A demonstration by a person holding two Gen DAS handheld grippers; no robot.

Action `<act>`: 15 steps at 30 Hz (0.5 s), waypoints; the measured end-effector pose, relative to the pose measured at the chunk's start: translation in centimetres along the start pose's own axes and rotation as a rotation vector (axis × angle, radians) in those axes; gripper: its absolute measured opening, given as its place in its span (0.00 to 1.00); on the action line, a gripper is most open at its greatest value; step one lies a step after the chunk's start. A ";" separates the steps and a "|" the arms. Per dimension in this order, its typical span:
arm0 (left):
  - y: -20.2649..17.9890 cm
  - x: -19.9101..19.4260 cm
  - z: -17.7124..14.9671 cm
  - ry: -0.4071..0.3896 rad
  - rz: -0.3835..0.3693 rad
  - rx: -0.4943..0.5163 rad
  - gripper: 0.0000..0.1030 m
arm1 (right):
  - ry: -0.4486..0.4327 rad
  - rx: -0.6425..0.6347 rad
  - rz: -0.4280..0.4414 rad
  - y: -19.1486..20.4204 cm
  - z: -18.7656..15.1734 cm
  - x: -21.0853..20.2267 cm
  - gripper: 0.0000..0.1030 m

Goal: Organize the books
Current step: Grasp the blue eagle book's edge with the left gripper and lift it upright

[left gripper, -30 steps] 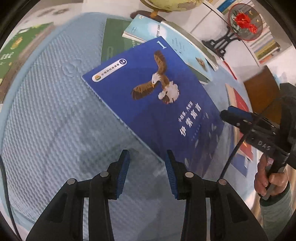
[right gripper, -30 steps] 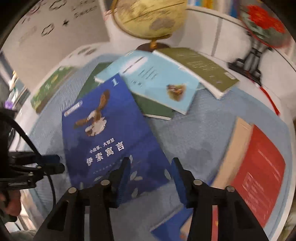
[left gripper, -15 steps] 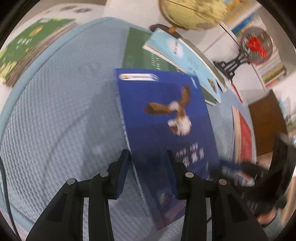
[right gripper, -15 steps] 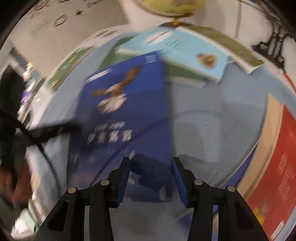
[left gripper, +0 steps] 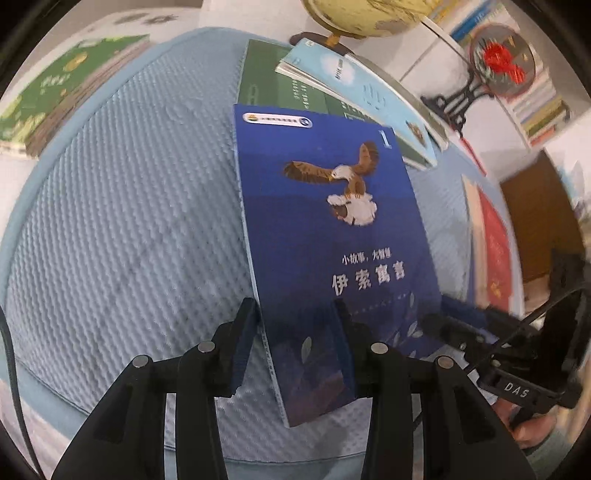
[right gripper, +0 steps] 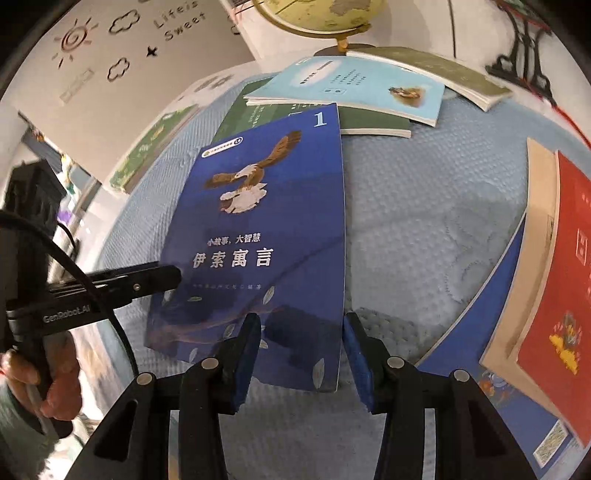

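**Blue eagle book bracketed by both hand-held grippers**

The left hand-held gripper (left gripper: 295,332) points toward 12 o'clock, fingers apart — the near left corner of the blue eagle book (left gripper: 332,229) sits between them, unclamped. The right hand-held gripper (right gripper: 301,347) also aims at 12 o'clock with its fingers spread, straddling the book's near right corner; whether the pads touch it I cannot tell. In the right wrist view the left tool reaches in from 9 o'clock, its body marked "GenRobot.AI".

The book lies on a pale blue quilted mat (left gripper: 129,221). Its cover shows a flying eagle, a white "1" at the top corner, and the title "伊索寓言".

Farther off at 12 o'clock a dark green book (right gripper: 373,123) lies under a light blue book (right gripper: 369,88). At 3 o'clock is a red book (right gripper: 554,280). Beyond stands a globe (right gripper: 332,14), and at 10 o'clock a wall panel (right gripper: 140,48) reads "Life is Sweet".
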State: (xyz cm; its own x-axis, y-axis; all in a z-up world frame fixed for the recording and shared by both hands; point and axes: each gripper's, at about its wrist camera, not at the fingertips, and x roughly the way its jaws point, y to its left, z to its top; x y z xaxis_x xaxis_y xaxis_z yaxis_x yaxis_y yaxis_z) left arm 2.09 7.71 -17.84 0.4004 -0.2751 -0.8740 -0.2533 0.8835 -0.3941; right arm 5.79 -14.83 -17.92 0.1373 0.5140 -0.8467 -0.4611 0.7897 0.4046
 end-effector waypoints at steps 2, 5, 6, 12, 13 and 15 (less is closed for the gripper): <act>0.8 -0.3 0.2 -0.002 -0.059 -0.051 0.35 | -0.005 0.041 0.037 -0.6 0.0 -0.1 0.44; 2.0 -2.2 0.3 -0.060 -0.224 -0.131 0.35 | -0.010 0.056 0.045 -0.8 -0.3 -0.1 0.45; 2.4 -2.9 0.3 -0.081 -0.303 -0.164 0.35 | -0.011 0.056 0.047 -0.8 -0.3 -0.1 0.45; 2.9 -2.9 0.5 -0.108 -0.402 -0.226 0.35 | -0.022 0.077 0.053 -0.6 -0.4 0.0 0.47; 2.7 -2.5 0.4 -0.103 -0.373 -0.215 0.35 | -0.024 0.079 0.054 -0.6 -0.5 -0.1 0.47; 2.1 -0.8 0.2 -0.054 -0.364 -0.212 0.23 | -0.027 0.079 0.052 -0.6 -0.6 -0.2 0.47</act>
State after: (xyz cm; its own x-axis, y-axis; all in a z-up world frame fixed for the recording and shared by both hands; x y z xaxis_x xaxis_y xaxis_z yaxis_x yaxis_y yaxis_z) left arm 1.39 9.84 -17.92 0.5414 -0.5293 -0.6532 -0.2599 0.6335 -0.7288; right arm 5.51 -15.63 -18.26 0.1392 0.5628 -0.8148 -0.3980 0.7852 0.4744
